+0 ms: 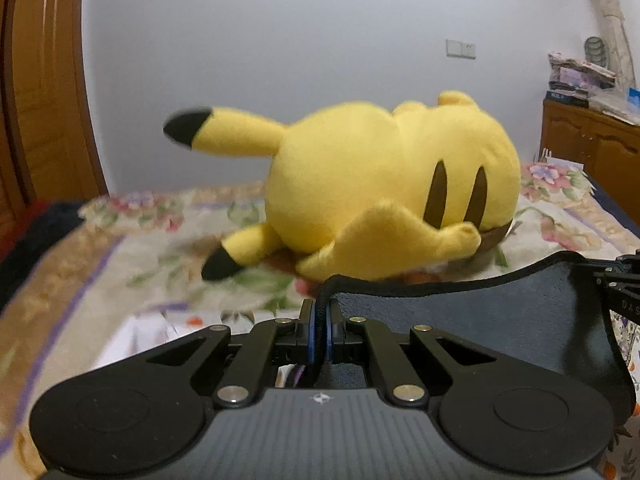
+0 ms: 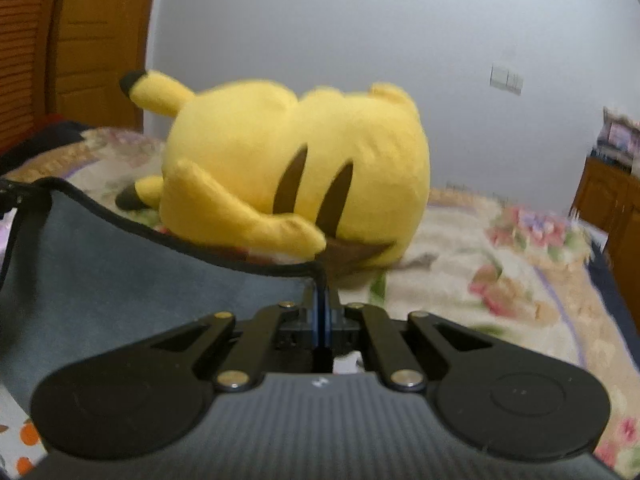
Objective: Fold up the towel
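The towel [image 1: 480, 320] is dark grey-blue with a black stitched hem and hangs stretched between my two grippers above the bed. My left gripper [image 1: 320, 326] is shut on the towel's left corner. The towel spreads to the right toward my right gripper's body, seen at the right edge [image 1: 622, 288]. In the right wrist view my right gripper [image 2: 322, 314] is shut on the towel's right corner, and the towel [image 2: 100, 272] spreads to the left. The lower part of the towel is hidden under the gripper bodies.
A yellow plush toy [image 1: 380, 196] lies on its side on the floral bedspread [image 1: 120, 252] just beyond the towel; it also shows in the right wrist view [image 2: 288, 176]. A wooden door [image 1: 40, 80] stands left, a wooden cabinet [image 1: 592, 144] with stacked items right.
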`<state>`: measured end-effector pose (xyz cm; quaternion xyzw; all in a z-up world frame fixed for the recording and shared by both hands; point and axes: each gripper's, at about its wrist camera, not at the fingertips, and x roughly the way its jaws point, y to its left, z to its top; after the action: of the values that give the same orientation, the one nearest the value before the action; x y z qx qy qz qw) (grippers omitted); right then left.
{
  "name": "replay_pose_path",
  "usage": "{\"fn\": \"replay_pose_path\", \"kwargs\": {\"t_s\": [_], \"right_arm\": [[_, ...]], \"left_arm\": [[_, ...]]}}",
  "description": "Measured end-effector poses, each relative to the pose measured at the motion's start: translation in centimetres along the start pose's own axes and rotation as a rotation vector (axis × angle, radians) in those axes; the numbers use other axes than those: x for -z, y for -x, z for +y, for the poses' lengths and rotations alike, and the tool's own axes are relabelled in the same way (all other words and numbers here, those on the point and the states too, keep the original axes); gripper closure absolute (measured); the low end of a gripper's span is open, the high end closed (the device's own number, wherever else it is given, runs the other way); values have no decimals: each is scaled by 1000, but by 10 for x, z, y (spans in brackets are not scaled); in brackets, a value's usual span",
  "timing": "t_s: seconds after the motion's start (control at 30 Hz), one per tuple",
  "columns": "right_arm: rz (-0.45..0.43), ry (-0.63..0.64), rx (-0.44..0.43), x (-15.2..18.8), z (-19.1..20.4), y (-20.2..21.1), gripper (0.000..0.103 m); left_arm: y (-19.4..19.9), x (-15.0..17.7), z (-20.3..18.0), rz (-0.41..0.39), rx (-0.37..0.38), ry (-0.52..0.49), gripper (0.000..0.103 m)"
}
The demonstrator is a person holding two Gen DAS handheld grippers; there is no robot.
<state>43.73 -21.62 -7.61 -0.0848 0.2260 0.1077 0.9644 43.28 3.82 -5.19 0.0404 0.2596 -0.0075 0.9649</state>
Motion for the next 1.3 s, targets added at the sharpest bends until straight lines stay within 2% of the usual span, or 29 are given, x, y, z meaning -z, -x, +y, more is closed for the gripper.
{"fn": "replay_pose_path", "kwargs": {"t_s": [0.17, 0.43, 0.53, 0.63, 0.73, 0.83, 0.93, 1.07, 1.2, 1.3], "right_arm": [[61, 19, 9, 11, 7, -15, 100], [101, 35, 13, 19, 10, -28, 100], [131, 1, -5, 21, 6, -34, 99], [115, -47, -15, 24, 2, -31, 99], [103, -21, 4, 24, 6, -27, 98], [103, -13, 16, 22, 6, -22, 87], [93, -18, 11, 19, 6, -14, 79], [93, -52, -24, 21, 7, 1, 79], [100, -82, -50, 30, 11, 19, 79], [113, -93, -68, 38, 15, 32, 79]], "left_arm": [[-19, 15, -1, 42, -7, 16, 97], [-40, 23, -2, 72, -23, 8, 97], [-46, 26, -2, 87, -28, 3, 97], [-48, 28, -4, 94, -27, -15, 96], [-48, 29, -5, 101, -29, -17, 81], [-46, 32, -8, 114, -27, -34, 70], [-38, 35, -9, 114, -18, -42, 67], [-26, 40, -10, 124, -6, -42, 67], [-9, 48, -12, 136, 15, -39, 58], [4, 56, -12, 147, 18, -44, 58]]}}
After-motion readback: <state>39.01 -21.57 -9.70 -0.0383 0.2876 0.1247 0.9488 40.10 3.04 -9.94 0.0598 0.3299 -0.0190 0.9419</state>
